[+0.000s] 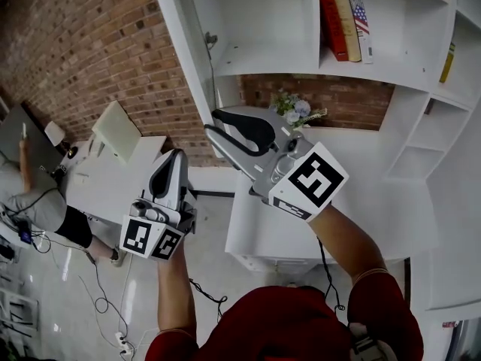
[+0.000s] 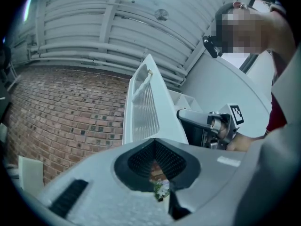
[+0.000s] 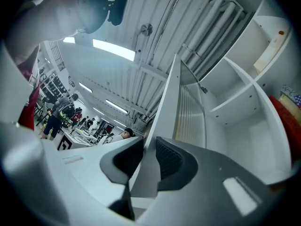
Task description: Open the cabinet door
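Observation:
The white cabinet door (image 1: 183,40) stands swung out from the shelf unit (image 1: 301,59), edge-on to me. My right gripper (image 1: 216,124) reaches up to that edge. In the right gripper view the door edge (image 3: 181,107) runs between the two dark pads (image 3: 171,161), and the right gripper (image 3: 149,150) is open around it, not clamped. My left gripper (image 1: 174,162) hangs lower left of the door, shut and empty. In the left gripper view the left gripper (image 2: 155,147) has its tips together below the ribbed door panel (image 2: 141,109).
Books (image 1: 346,17) stand on an upper shelf and a small bunch of flowers (image 1: 293,110) sits in a lower one. A brick wall (image 1: 90,43) lies left of the door. A white table (image 1: 120,175), a seated person (image 1: 41,205) and floor cables (image 1: 105,307) are at the left.

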Tool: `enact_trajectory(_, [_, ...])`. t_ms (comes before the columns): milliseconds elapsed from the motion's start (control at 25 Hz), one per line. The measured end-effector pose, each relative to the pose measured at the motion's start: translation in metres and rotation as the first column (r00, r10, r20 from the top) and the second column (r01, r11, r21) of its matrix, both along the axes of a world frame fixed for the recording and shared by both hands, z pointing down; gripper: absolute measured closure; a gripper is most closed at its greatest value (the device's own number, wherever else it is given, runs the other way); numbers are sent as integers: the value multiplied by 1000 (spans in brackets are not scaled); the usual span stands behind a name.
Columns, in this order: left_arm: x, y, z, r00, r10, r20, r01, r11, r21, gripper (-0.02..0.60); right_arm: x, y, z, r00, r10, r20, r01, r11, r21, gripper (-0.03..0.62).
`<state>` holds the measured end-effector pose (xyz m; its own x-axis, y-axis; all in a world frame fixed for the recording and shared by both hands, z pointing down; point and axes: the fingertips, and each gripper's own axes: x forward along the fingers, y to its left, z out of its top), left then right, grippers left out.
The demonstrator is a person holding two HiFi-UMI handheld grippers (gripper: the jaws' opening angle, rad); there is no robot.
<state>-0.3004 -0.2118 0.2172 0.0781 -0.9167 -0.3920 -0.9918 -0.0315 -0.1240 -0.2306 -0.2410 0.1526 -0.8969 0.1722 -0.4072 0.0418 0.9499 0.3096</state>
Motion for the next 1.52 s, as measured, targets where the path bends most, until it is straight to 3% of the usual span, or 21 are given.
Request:
enact_trajectory(240, [-12, 20, 3, 1000, -13, -13, 13, 1000, 4, 583, -31, 21, 8, 999, -35, -34, 35, 999, 4, 509])
enact_trajectory(640, [-28, 44, 11, 999, -25, -32, 25, 1000, 0, 583, -71, 14, 37, 994, -4, -106, -1, 999, -43, 517])
enact_trajectory(1200, [-28, 40, 22, 999, -6, -38, 6, 1000, -20, 583, -77, 7, 52, 992, 16, -123, -23, 998, -60, 543])
enact_trajectory(1520, [-23, 45, 25, 998, 45, -35, -46, 999, -15, 583, -47, -9, 62, 984, 128, -127, -134, 990, -39, 579])
